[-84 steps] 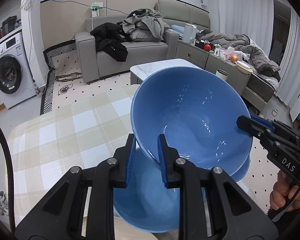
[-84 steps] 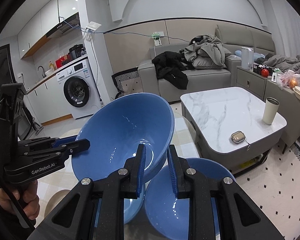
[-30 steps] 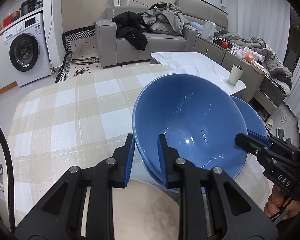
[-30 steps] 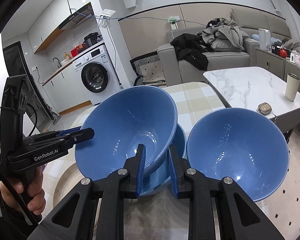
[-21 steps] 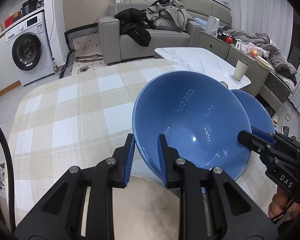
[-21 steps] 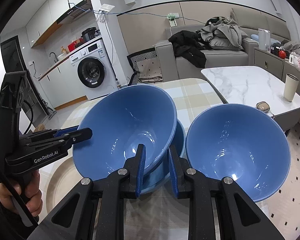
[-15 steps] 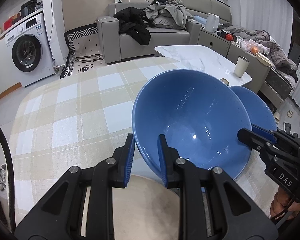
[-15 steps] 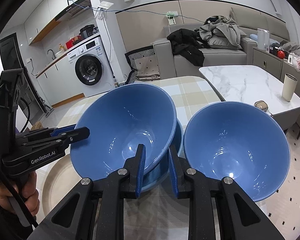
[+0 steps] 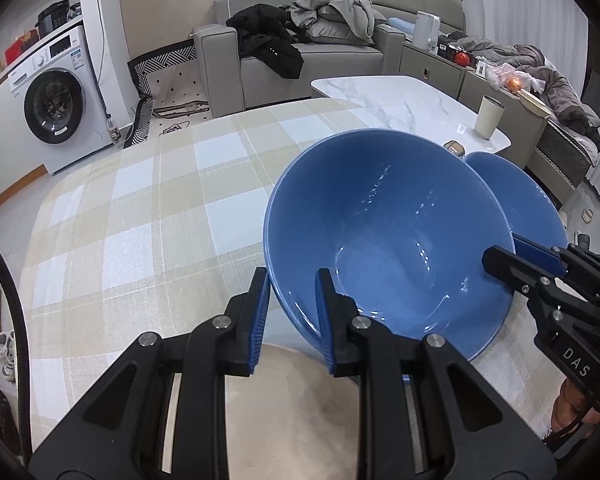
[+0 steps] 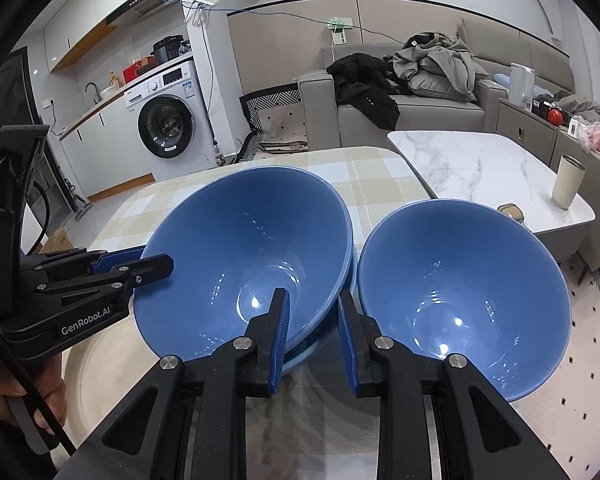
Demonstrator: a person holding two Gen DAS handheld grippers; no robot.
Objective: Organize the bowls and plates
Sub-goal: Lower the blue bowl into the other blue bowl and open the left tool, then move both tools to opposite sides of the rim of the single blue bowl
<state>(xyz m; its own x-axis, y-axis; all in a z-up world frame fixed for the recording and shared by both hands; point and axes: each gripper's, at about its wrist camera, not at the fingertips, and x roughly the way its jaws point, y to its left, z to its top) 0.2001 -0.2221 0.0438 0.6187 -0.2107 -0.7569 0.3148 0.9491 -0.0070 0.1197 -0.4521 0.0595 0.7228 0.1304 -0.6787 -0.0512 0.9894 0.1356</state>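
A glossy blue ceramic bowl (image 9: pixel 392 236), empty, is nested tilted in a second blue bowl (image 10: pixel 324 344) beneath it, of which only an edge shows. The left gripper (image 9: pixel 290 308) pinches its near rim, narrow; the right gripper (image 10: pixel 312 320) clamps the opposite rim, almost closed. Just beside stands another empty blue bowl (image 10: pixel 464 300). A round beige plate (image 9: pixel 296 408) lies under the left gripper. All rest on a table with a beige-and-white checked cloth (image 9: pixel 148 216). Behind stand a marble coffee table (image 10: pixel 484 168), grey sofa (image 9: pixel 320 56) and washing machine (image 9: pixel 52 100).
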